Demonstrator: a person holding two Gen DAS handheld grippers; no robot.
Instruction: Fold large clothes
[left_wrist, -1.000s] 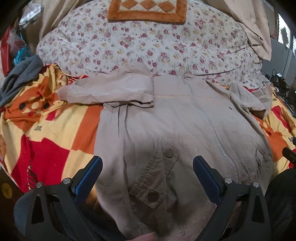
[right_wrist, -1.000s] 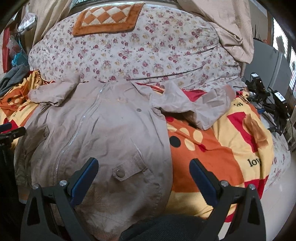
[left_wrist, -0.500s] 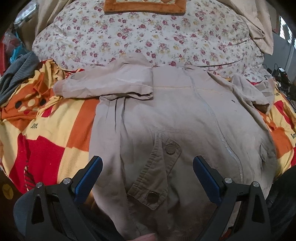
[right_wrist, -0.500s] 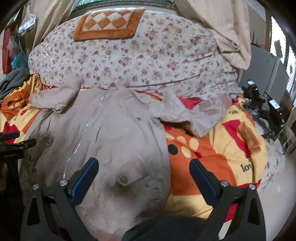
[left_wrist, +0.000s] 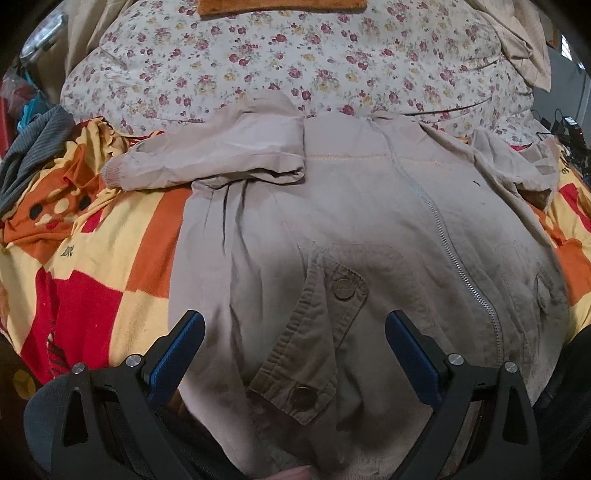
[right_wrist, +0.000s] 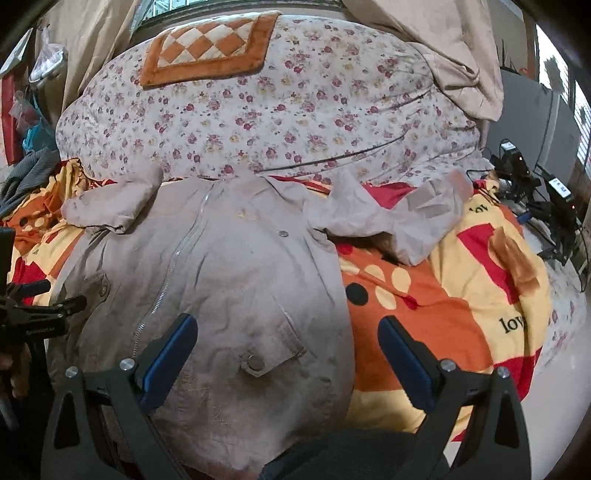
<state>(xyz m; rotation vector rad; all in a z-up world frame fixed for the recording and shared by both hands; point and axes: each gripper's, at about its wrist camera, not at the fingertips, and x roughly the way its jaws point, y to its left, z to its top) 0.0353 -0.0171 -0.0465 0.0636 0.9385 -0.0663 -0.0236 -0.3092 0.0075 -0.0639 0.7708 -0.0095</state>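
A beige zip jacket (left_wrist: 369, 229) lies face up on a bed, its hem nearest me. One sleeve (left_wrist: 218, 155) is folded across the upper chest in the left wrist view. The other sleeve (right_wrist: 384, 218) lies crumpled out to the right. My left gripper (left_wrist: 293, 332) hangs open above the jacket's flap pocket (left_wrist: 314, 339), holding nothing. My right gripper (right_wrist: 286, 336) is open over the other pocket (right_wrist: 271, 356) near the jacket's right edge, also holding nothing. The left gripper (right_wrist: 33, 310) shows at the left edge of the right wrist view.
An orange, yellow and red blanket (right_wrist: 443, 295) covers the bed. A floral duvet (left_wrist: 295, 62) is heaped behind the jacket, with a checked orange mat (right_wrist: 207, 48) on top. Grey cloth (left_wrist: 29, 155) lies far left. Cables and black devices (right_wrist: 535, 199) sit at the right.
Both grippers have drawn closer to the jacket and tilted slightly, so it fills more of each view. The jacket itself has not moved and both grippers stay open.
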